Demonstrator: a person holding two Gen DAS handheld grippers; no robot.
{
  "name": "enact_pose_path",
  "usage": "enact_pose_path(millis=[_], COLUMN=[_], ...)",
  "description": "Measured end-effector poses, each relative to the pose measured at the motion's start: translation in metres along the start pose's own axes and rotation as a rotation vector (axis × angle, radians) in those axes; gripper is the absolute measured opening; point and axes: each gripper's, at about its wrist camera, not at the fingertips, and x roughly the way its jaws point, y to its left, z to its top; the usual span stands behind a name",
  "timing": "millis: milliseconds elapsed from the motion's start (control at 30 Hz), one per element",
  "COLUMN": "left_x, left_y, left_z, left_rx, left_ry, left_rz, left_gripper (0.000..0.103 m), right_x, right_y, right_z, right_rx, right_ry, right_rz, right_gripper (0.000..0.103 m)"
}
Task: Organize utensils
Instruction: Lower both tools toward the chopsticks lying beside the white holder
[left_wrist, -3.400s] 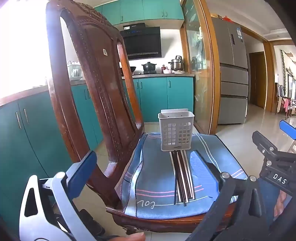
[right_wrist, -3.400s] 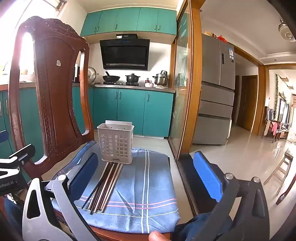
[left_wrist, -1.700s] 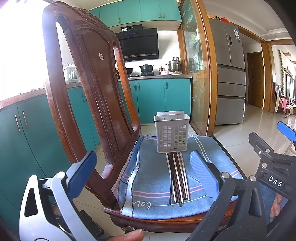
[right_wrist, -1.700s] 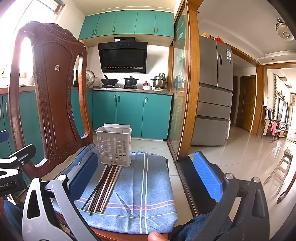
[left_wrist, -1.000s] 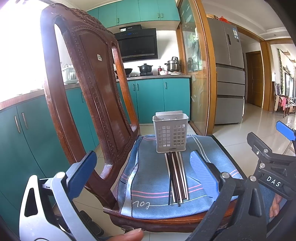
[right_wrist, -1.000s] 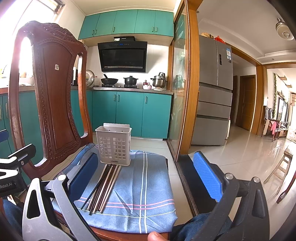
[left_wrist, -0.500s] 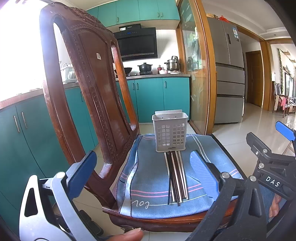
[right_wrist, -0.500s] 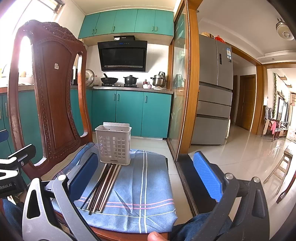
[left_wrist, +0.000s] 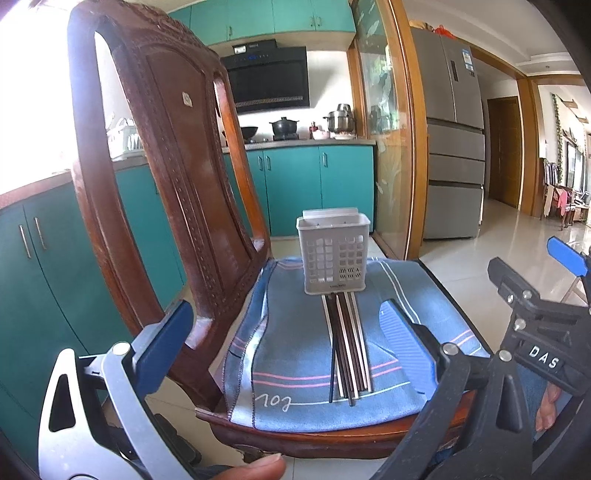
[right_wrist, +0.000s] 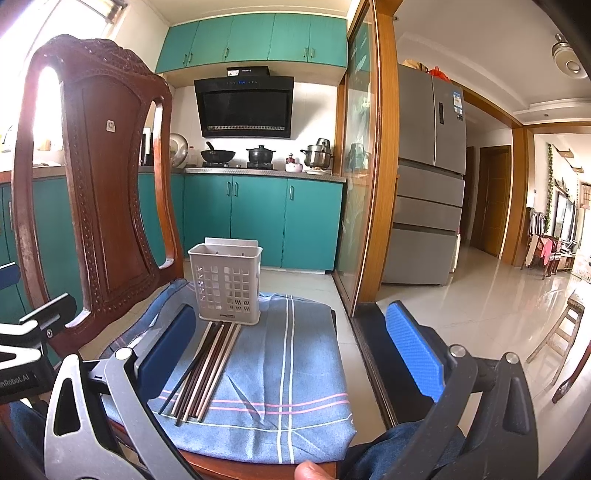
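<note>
A wooden chair (left_wrist: 155, 192) with a tall carved back carries everything; it stands in a kitchen with teal cabinets (right_wrist: 258, 218) behind it. A blue striped cloth (left_wrist: 295, 354) covers the chair seat.

On the cloth, toward the far edge of the seat, a white slotted utensil basket (left_wrist: 333, 254) stands upright, its open top facing up. Nothing can be seen sticking out of its top.

A bundle of chopsticks (left_wrist: 347, 350), dark and pale ones mixed, lies flat on the cloth. Their long axis runs from the near edge of the seat straight toward the basket, with the far ends reaching the foot of the basket's near wall. The sticks lie side by side and nearly parallel.

The left gripper (left_wrist: 284, 347) hangs before the near edge of the seat, jaws wide apart and empty. The right gripper (right_wrist: 291, 347) sits at the seat's near right side, jaws likewise spread wide, holding nothing.
</note>
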Motion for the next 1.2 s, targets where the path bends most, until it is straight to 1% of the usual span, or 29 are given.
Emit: enact_pose_path(millis=[167, 267, 333, 367, 400, 467, 500, 533, 567, 600, 633, 700, 733, 767, 800, 900, 967, 1000, 1067, 1200], left_x=[0.020, 0.037, 0.048, 0.055, 0.063, 0.078, 0.088, 0.098, 0.106, 0.115, 0.128, 0.154, 0.168, 0.179, 0.197, 0.226, 0.240, 0.246, 0.254, 0.267], left_y=[-0.007, -0.011, -0.011, -0.012, -0.012, -0.013, -0.013, -0.012, -0.012, -0.011, -0.010, -0.010, -0.010, -0.009, -0.011, -0.011, -0.003, 0.003, 0.011, 0.020], left_z=[-0.010, -0.016, -0.018, -0.020, -0.021, -0.023, -0.024, -0.024, -0.024, -0.023, -0.020, -0.012, -0.007, -0.004, 0.003, 0.013, 0.013, 0.009, 0.001, -0.009], left_rx=[0.012, 0.026, 0.035, 0.035, 0.032, 0.031, 0.035, 0.038, 0.039, 0.041, 0.045, 0.049, 0.051, 0.057, 0.076, 0.100, 0.066, 0.033, -0.001, -0.032], left_ry=[0.056, 0.100, 0.128, 0.143, 0.160, 0.183, 0.197, 0.211, 0.222, 0.237, 0.255, 0.283, 0.294, 0.302, 0.311, 0.305, 0.289, 0.291, 0.331, 0.394], left_rz=[-0.026, -0.051, -0.071, -0.079, -0.090, -0.103, -0.104, -0.103, -0.108, -0.121, -0.136, -0.139, -0.140, -0.142, -0.136, -0.096, -0.086, -0.088, -0.086, -0.085], left_gripper=[0.100, 0.100, 0.100, 0.100, 0.100, 0.100, 0.100, 0.100, 0.098, 0.091, 0.087, 0.069, 0.063, 0.053, 0.047, 0.045, 0.047, 0.048, 0.048, 0.048], right_x=[0.020, 0.038, 0.059, 0.075, 0.085, 0.117, 0.128, 0.143, 0.152, 0.168, 0.184, 0.208, 0.221, 0.229, 0.243, 0.273, 0.288, 0.296, 0.309, 0.330], right_y=[-0.001, -0.006, -0.008, -0.008, -0.008, -0.004, -0.001, 0.001, 0.002, 0.004, 0.006, 0.012, 0.015, 0.018, 0.023, 0.037, 0.046, 0.053, 0.061, 0.074], right_z=[-0.006, -0.009, -0.013, -0.016, -0.019, -0.028, -0.032, -0.035, -0.037, -0.039, -0.041, -0.043, -0.044, -0.044, -0.045, -0.044, -0.043, -0.043, -0.041, -0.043], right_rx=[-0.024, -0.022, -0.021, -0.027, -0.031, -0.044, -0.046, -0.044, -0.040, -0.030, -0.020, -0.012, -0.008, -0.009, -0.010, -0.021, -0.037, -0.046, -0.050, -0.049], right_ry=[0.042, 0.092, 0.143, 0.186, 0.211, 0.289, 0.312, 0.344, 0.363, 0.395, 0.423, 0.467, 0.487, 0.501, 0.522, 0.582, 0.602, 0.614, 0.626, 0.633], right_rz=[-0.026, -0.007, -0.003, 0.020, 0.030, 0.053, 0.062, 0.076, 0.086, 0.103, 0.128, 0.157, 0.170, 0.175, 0.184, 0.221, 0.236, 0.247, 0.262, 0.271], right_gripper=[0.100, 0.100, 0.100, 0.100, 0.100, 0.099, 0.093, 0.082, 0.077, 0.066, 0.056, 0.048, 0.047, 0.047, 0.047, 0.047, 0.047, 0.047, 0.047, 0.047])
